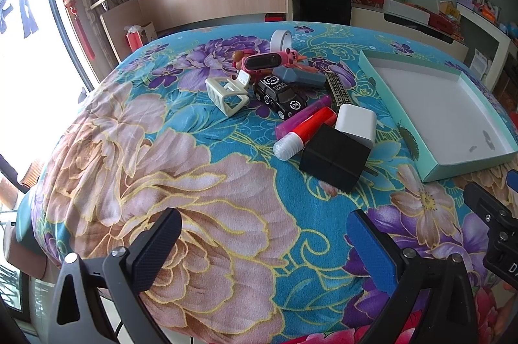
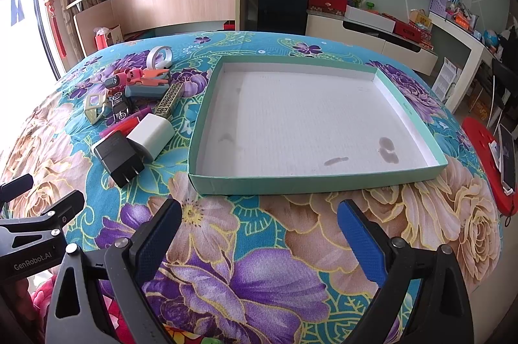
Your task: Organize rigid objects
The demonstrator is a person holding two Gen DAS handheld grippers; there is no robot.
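Note:
A heap of small rigid objects lies on the floral cloth: a black charger (image 1: pixel 333 157) (image 2: pixel 118 156), a white charger (image 1: pixel 356 123) (image 2: pixel 150 133), a red-and-white tube (image 1: pixel 302 133), a black toy car (image 1: pixel 280 96), a cream clip (image 1: pixel 228 96) (image 2: pixel 94 107), a pink toy (image 1: pixel 272 60) and a tape roll (image 1: pixel 281 40) (image 2: pixel 158 57). A shallow teal tray (image 2: pixel 207 117) (image 1: pixel 453 169) with a white floor lies to the right of the heap and holds nothing. My left gripper (image 1: pixel 265 243) is open and empty, in front of the heap. My right gripper (image 2: pixel 259 234) is open and empty, in front of the tray.
The table's front edge lies just below both grippers. A red stool (image 2: pixel 482 162) with a phone stands to the right of the table. A wooden sideboard (image 2: pixel 168 0) and a TV cabinet stand behind the table.

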